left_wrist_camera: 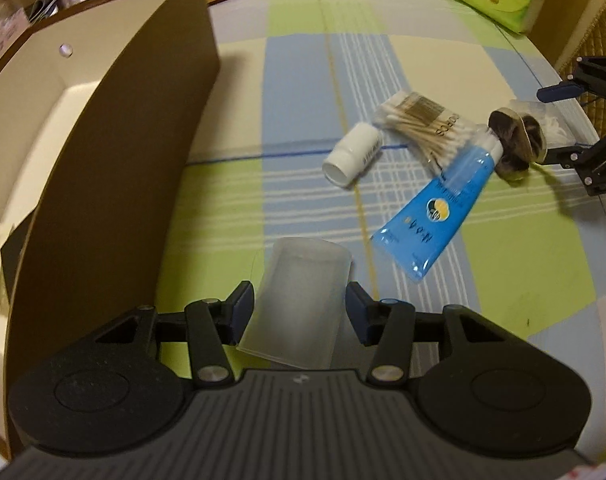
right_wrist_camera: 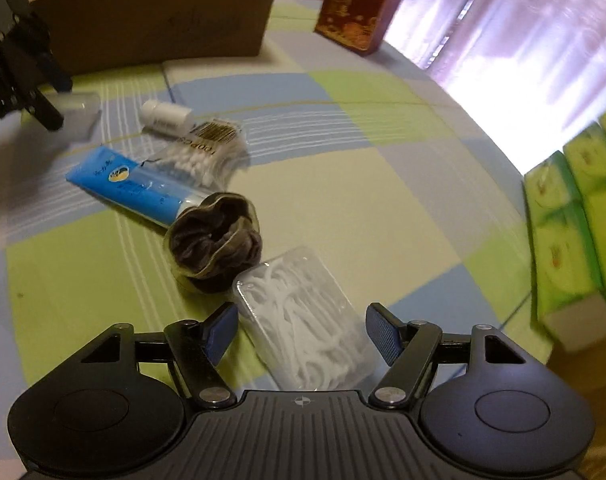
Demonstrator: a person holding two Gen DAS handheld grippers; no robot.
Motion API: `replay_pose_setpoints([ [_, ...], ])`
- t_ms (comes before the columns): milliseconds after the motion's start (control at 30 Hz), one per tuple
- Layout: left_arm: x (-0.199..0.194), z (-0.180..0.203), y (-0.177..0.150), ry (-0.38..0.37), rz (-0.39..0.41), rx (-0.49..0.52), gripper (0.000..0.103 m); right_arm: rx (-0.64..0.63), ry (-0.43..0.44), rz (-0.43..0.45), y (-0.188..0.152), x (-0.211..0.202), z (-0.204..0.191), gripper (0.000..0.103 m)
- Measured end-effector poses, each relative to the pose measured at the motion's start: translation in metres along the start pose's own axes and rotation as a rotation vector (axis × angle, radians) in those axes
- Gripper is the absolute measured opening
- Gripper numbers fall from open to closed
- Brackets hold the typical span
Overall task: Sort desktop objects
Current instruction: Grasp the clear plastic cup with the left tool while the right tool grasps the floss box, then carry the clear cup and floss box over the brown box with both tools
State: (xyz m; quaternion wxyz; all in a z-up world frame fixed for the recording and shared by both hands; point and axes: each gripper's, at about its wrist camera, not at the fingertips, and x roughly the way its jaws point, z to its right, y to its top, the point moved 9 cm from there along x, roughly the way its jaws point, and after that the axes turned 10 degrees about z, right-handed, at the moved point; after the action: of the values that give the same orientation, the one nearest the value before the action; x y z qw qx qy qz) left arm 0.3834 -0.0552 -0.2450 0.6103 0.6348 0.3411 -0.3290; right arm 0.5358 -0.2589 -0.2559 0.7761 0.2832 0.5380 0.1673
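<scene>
While both tools gape, left (left_wrist_camera: 299,312) around a cup (left_wrist_camera: 299,300), right (right_wrist_camera: 301,332) astride a floss box (right_wrist_camera: 303,320), a scrunchie (right_wrist_camera: 215,240) crowds in.

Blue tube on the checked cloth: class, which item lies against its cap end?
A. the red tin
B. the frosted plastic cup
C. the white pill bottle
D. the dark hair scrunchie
D: in the right wrist view the dark hair scrunchie sits right at the cap end of the blue tube; the other items lie apart from that end.
</scene>
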Motion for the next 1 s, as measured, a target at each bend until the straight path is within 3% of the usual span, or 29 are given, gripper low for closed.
replay_pose_setpoints([
  [133,-0.005,0.001,-0.005,0.002,-0.003,-0.001,0.046,0.035,0.016,-0.072,-0.007,0.011,0.000,0.063],
  [367,-0.009,-0.001,-0.012,-0.003,-0.012,-0.011,0.046,0.360,-0.038,-0.151,-0.017,-0.004,-0.008,0.057],
  [600,-0.017,0.005,-0.022,-0.017,-0.040,0.015,0.046,0.577,-0.097,-0.173,-0.025,-0.038,-0.063,0.057],
  [800,-0.009,0.003,-0.025,-0.035,-0.059,0.006,0.046,0.643,-0.081,-0.158,-0.020,-0.055,-0.105,0.057],
  [1000,0.005,0.000,-0.027,-0.032,-0.070,-0.010,0.047,0.637,-0.105,-0.130,-0.012,-0.054,-0.114,0.058],
])
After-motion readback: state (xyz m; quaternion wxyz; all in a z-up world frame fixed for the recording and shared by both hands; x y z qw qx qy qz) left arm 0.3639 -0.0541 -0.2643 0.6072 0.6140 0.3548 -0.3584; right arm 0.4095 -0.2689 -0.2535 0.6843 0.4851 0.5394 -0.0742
